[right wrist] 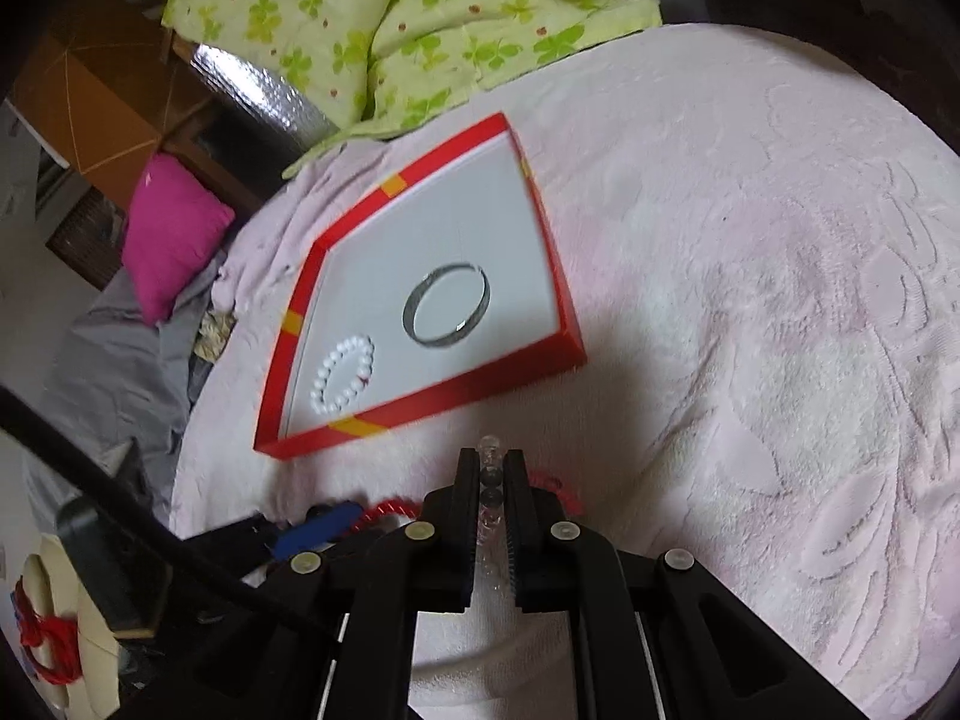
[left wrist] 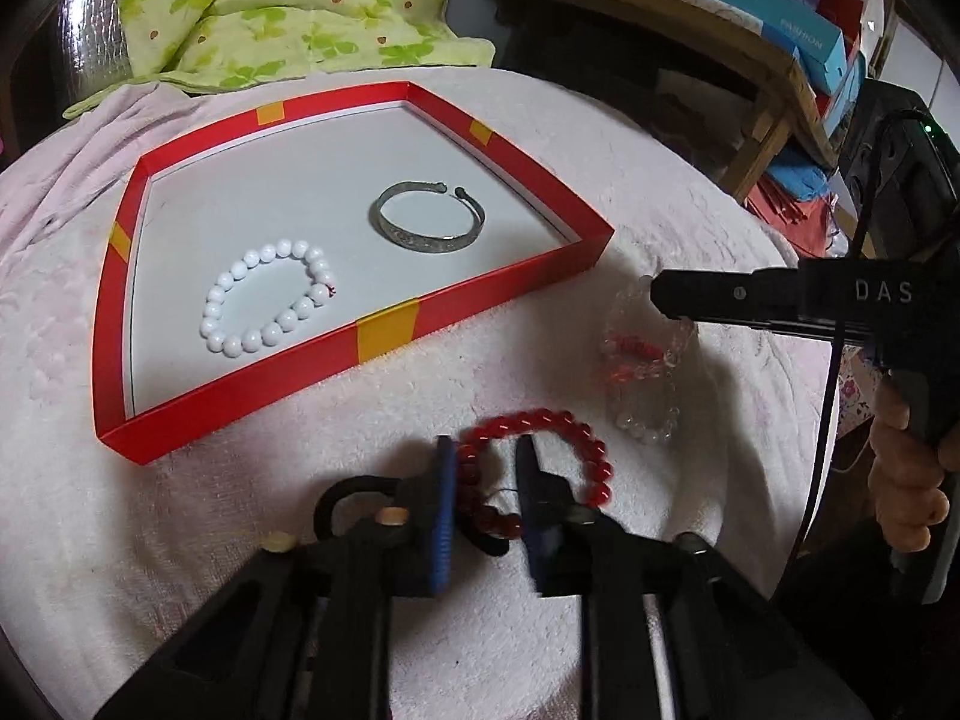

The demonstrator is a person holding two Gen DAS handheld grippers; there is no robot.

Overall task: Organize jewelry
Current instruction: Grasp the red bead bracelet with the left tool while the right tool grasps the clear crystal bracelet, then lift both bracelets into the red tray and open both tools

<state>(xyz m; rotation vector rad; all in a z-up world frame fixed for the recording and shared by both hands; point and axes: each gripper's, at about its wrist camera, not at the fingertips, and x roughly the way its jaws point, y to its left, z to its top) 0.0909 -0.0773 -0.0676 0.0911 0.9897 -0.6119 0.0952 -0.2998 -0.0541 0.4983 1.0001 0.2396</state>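
Lying on the soft pink blanket [left wrist: 600,138], just outside the tray, the red bead bracelet [left wrist: 576,450] is made of round glossy beads on a dark cord. The left gripper [left wrist: 485,456] has blue ribbed pads, and its jaws stand a little apart around one side of this bracelet; I cannot tell if they already press it. Beside it on the blanket is a clear bead bracelet [left wrist: 642,384] with glassy beads and some red ones mixed in. The right gripper [right wrist: 489,468] has black ribbed jaws, nearly closed, and they hold a row of these clear beads between them.

The tray [left wrist: 384,333] is a shallow red cardboard lid with yellow patches on the rim and a smooth white floor. Inside it lie a white bead bracelet [left wrist: 267,300], with round matte beads, and a silver bangle [left wrist: 426,216], an open metal band with a pattern on its outside. These two are apart from each other. A green quilt [right wrist: 372,18] with a leaf print is folded behind the tray.
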